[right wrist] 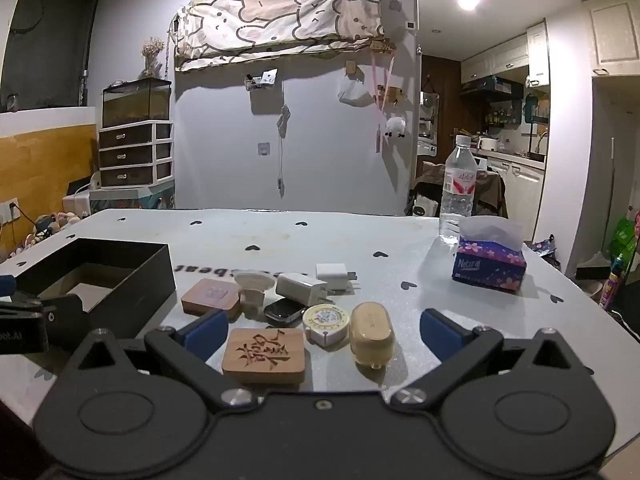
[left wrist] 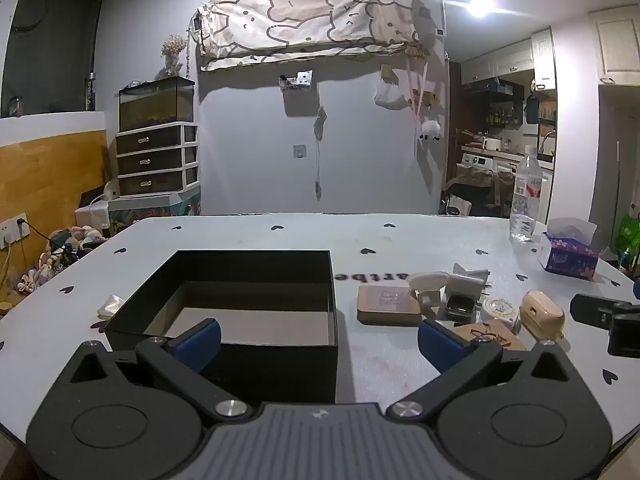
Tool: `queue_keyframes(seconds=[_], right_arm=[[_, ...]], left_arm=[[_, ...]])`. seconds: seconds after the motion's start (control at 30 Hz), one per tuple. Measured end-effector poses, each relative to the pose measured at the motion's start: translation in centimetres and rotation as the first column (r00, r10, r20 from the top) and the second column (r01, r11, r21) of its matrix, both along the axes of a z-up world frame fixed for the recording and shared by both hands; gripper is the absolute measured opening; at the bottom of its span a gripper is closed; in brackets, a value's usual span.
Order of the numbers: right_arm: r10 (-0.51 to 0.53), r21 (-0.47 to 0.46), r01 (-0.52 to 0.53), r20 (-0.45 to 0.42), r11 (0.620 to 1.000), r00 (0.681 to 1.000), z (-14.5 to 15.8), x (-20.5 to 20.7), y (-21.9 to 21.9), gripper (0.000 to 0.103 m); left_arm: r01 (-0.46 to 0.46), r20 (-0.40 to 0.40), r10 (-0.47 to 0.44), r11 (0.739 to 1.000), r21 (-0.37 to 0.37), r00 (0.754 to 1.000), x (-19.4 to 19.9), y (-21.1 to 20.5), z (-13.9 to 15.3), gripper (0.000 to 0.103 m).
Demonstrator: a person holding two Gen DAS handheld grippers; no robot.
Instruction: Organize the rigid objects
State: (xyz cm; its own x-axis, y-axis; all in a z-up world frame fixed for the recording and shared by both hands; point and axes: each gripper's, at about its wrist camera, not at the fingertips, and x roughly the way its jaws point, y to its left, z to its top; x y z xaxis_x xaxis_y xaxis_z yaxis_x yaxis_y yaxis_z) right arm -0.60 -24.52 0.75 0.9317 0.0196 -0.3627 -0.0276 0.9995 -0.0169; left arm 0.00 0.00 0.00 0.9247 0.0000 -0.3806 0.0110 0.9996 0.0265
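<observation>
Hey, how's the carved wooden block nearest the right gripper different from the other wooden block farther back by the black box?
The near carved wooden block shows a large, deeply cut character; the far wooden block bears only a faint, shallow mark. The near one lies between the right gripper's open jaws; the far one sits beside the black open box. The near one looks lighter tan. Both lie flat, rectangular with rounded corners.

The right gripper (right wrist: 320,334) hangs wide open and empty over a carved wooden block (right wrist: 264,356), a round tape case (right wrist: 326,324) and a tan earbud case (right wrist: 372,332). A black box (right wrist: 132,280) sits left.
</observation>
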Motion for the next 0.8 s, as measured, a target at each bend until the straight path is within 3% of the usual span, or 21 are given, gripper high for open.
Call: queue_keyframes(seconds=[0.8], right_arm=[[0.001,0.0,-0.001,-0.004,1.0,1.0,-0.19,0.05,0.12,0.103]], left_arm=[[0.0,-0.003,0.0,1.0,-0.003,1.0,0.01,0.01,0.0,0.103]])
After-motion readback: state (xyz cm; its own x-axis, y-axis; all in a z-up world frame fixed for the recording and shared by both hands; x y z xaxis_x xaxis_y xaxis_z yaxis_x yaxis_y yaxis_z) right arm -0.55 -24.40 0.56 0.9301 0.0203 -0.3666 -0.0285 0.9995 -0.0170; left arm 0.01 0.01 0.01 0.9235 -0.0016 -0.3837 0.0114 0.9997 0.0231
